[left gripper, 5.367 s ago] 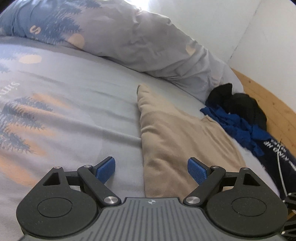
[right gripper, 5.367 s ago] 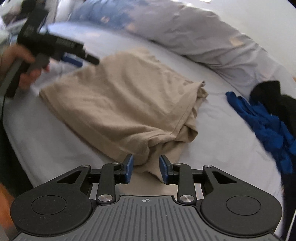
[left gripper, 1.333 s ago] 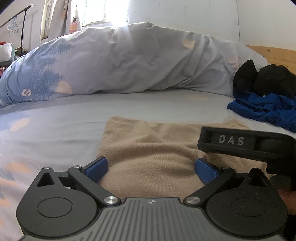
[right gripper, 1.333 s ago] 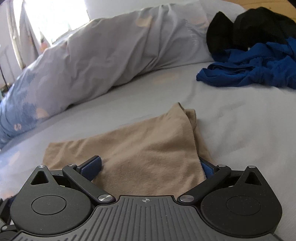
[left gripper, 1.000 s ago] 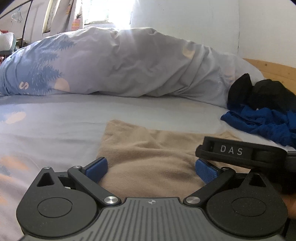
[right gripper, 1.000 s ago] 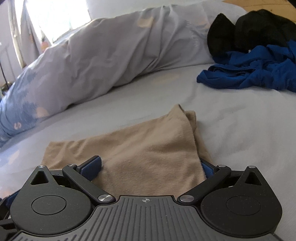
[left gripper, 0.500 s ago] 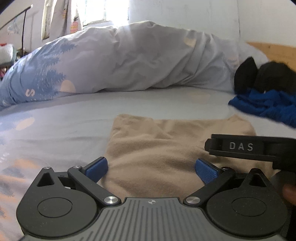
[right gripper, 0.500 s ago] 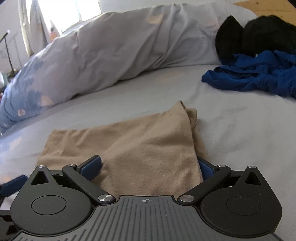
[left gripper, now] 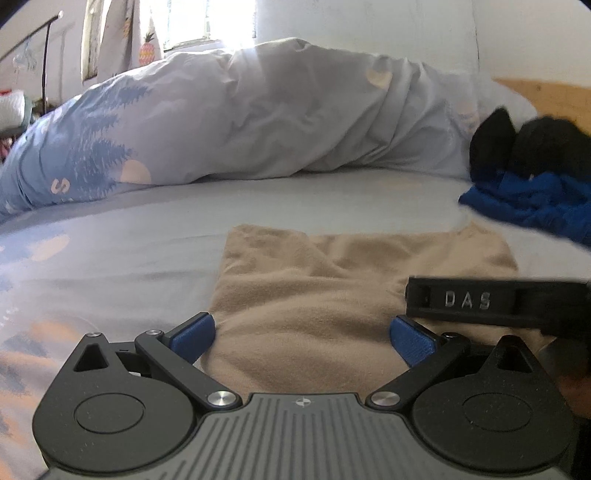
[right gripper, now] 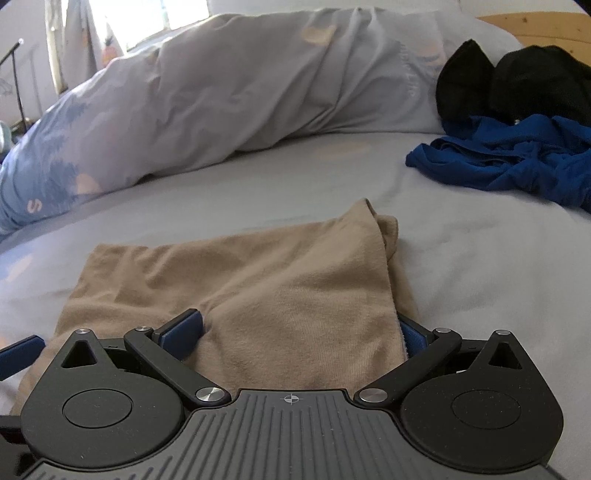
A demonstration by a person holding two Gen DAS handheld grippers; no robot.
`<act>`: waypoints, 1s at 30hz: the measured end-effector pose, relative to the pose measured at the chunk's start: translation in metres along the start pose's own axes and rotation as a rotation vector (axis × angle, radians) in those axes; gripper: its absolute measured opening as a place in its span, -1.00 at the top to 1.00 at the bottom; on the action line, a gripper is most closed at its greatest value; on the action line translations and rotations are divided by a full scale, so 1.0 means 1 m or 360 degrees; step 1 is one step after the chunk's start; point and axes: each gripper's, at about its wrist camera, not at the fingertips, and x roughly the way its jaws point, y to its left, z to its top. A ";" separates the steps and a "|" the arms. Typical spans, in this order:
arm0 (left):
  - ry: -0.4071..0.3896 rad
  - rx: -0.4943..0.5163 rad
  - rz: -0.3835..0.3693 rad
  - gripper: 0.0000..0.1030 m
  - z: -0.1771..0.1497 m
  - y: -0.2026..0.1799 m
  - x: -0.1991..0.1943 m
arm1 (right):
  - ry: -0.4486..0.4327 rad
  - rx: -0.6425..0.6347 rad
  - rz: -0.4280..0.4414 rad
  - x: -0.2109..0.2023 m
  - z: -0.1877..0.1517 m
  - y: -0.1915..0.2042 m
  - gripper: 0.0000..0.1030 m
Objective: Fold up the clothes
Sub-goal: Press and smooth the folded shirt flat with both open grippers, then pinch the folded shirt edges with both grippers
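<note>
A folded tan garment lies flat on a pale grey bed sheet, near the front edge of the bed, seen low from both wrist cameras. The left gripper sits at the garment's near edge with its blue-padded fingers spread wide, one on either side of the cloth's near-left portion; nothing is clamped between them. In the same view the black body of the right gripper, lettered "DAS", reaches in from the right just above the garment. The right gripper likewise rests at the near edge with fingers set wide apart; its right pad is partly hidden under the cloth's hemmed right edge, which drapes over it, and tan fabric fills the gap without being pinched. At the left border of the right wrist view a blue pad of the left gripper shows beside the garment. The cloth's far right corner rises in a small peak with a second layer tucked beneath. Beyond the garment, a rumpled duvet printed with blue trees and peach discs runs across the far side of the bed. To the far right, well apart from the tan piece, a crumpled blue garment lies on the sheet, with a black garment heaped just behind it against a wooden headboard.
</note>
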 end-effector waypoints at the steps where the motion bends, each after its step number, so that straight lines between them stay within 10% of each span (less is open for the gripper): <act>1: 0.0009 -0.0006 -0.0030 -1.00 0.002 0.002 -0.001 | -0.0001 0.0003 0.0002 0.000 0.000 0.000 -1.00; 6: 0.0091 0.0061 -0.0127 -1.00 0.017 0.013 0.003 | 0.0000 0.0022 0.0021 0.001 0.001 -0.002 -1.00; 12: 0.0124 -0.0316 -0.0210 -1.00 0.027 0.076 0.014 | 0.0020 0.0033 0.0049 0.003 0.005 -0.005 -1.00; 19: 0.0329 -0.0611 -0.0809 -1.00 0.045 0.115 0.089 | 0.0039 0.0040 0.0059 0.006 0.008 -0.005 -1.00; 24: 0.0457 -0.0631 -0.0956 -0.99 0.057 0.106 0.142 | 0.0042 0.0105 0.0120 0.004 0.011 -0.013 -1.00; 30: 0.0560 -0.0644 -0.0978 -0.32 0.070 0.096 0.170 | 0.0052 0.0097 0.0337 -0.003 0.036 -0.039 -1.00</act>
